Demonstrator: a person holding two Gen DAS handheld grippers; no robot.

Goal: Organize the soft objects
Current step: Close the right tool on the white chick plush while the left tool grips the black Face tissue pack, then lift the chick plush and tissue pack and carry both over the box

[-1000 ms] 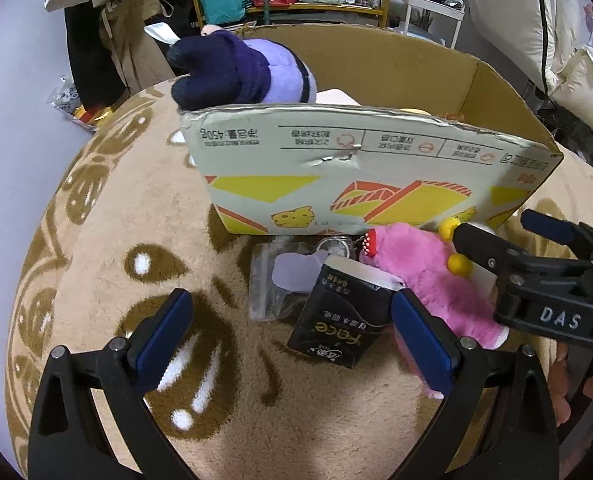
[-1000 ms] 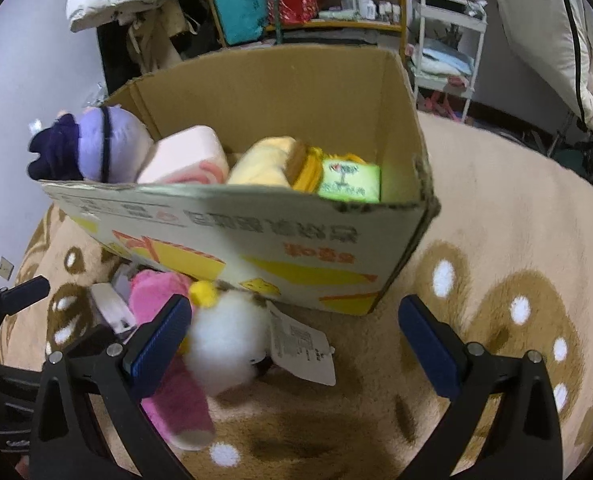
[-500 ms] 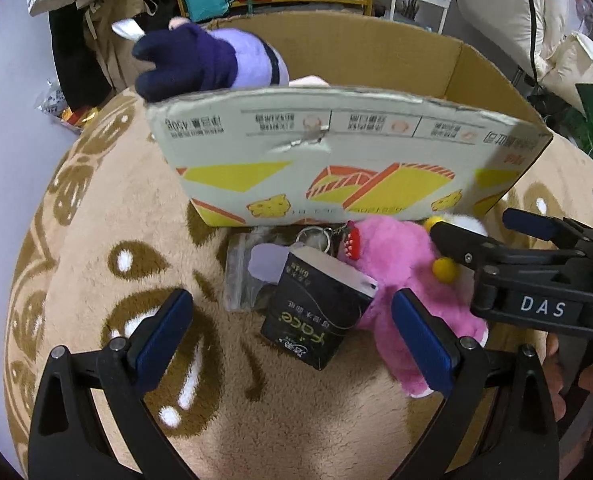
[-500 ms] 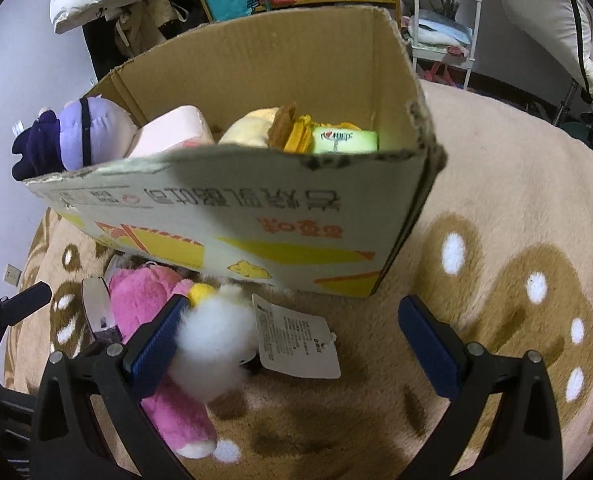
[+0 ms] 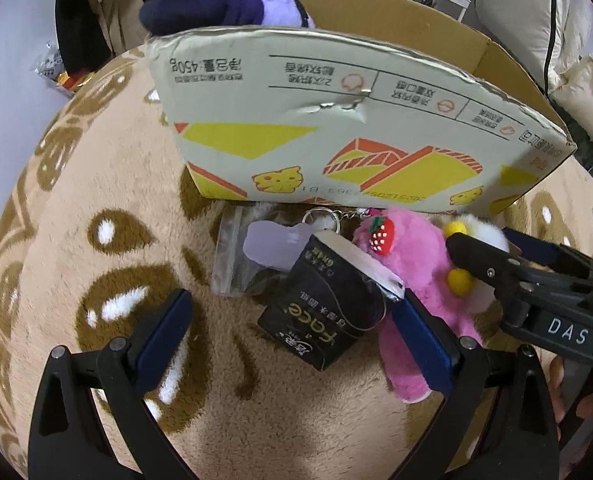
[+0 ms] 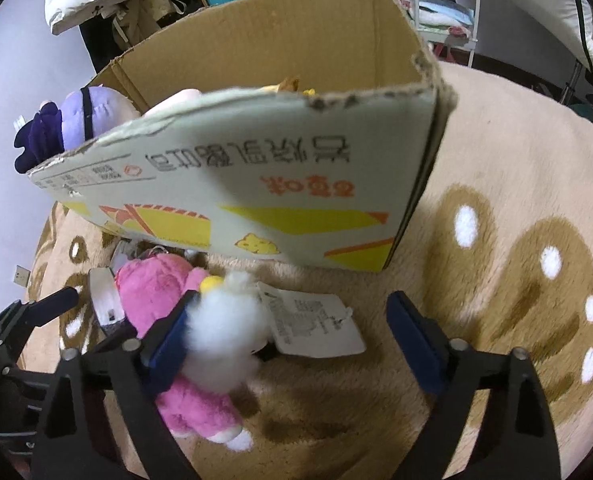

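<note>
While left gripper [image 5: 296,332] gapes over black tissue pack [image 5: 328,312], right gripper [image 6: 292,332], jaws just closing, straddles white plush [image 6: 224,332], apparently ungripped.

Dim indoor light, strong fisheye bending, dark vignetted corners, soft shadows, motion-blurred nearby white fluff

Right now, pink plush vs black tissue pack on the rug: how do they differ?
The pink plush is fuzzy with a strawberry charm; the black tissue pack is a smooth printed wrapper. The plush lies between the two grippers; the pack lies between the left gripper's open jaws. Both lie on the rug before the cardboard box.
</note>
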